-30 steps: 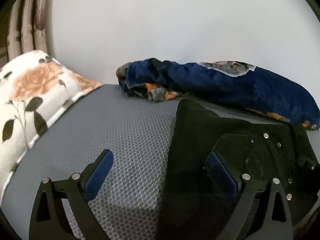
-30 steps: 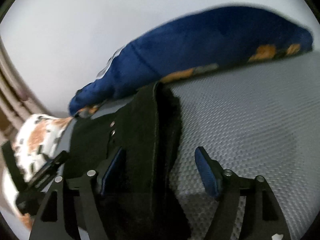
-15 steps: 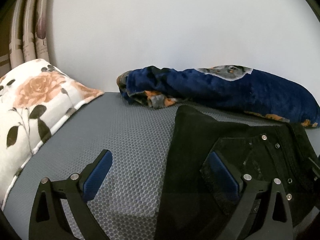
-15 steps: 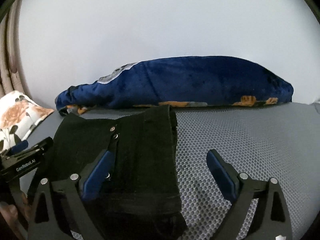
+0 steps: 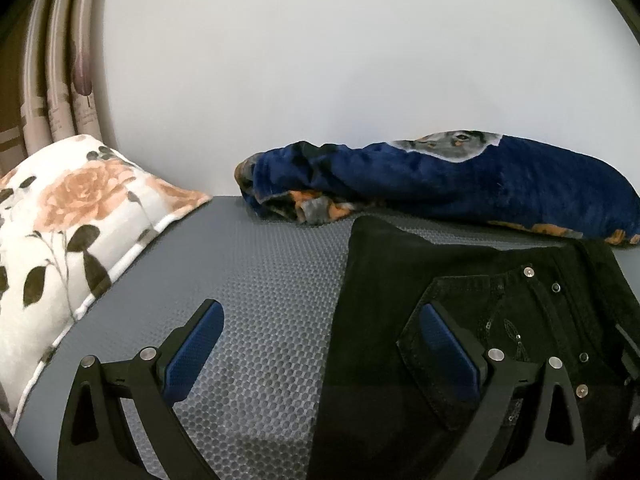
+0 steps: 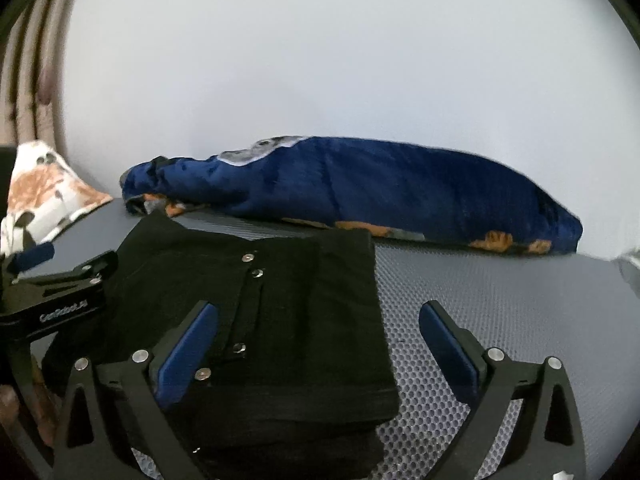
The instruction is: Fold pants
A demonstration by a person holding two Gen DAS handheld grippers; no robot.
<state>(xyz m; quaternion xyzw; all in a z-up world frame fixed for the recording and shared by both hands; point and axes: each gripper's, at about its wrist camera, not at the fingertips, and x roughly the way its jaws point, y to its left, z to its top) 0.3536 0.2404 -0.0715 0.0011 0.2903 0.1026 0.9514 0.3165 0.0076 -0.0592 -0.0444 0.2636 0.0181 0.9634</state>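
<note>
the black pants [image 6: 256, 320] lie folded in a flat pile on the grey bed [image 6: 500, 300], which has a pattern of small dots. silver studs show on the top layer. in the right wrist view the pile sits at about 7 o'clock from the middle, and in the left wrist view [image 5: 460, 300] it sits at about 4 o'clock.

the right gripper [image 6: 318, 338] has its jaws very wide, and they are opening at this moment. the right edge of the pile lies between the two blue pads, but the pads do not press on it. the left pad [image 6: 186, 354] is over the cloth and the right pad [image 6: 448, 346] is over the bare bed.

the left gripper [image 5: 320, 344] is wide too. its right pad [image 5: 450, 350] is over the pants near a pocket, and its left pad [image 5: 194, 348] is over the bare bed. the left edge of the pile lies between them, and it grips nothing. in the right wrist view this gripper shows at 9 o'clock [image 6: 60, 280], beside the pile.

a blue blanket [image 6: 360, 192] with orange spots lies rolled up along the white wall [image 6: 320, 60], just behind the pants at 12 o'clock. a white pillow [image 5: 72, 232] with orange flowers and dark leaves leans at 9 o'clock in the left wrist view, well apart from the pants. striped curtains [image 5: 60, 80] hang above the pillow at 10 o'clock.
</note>
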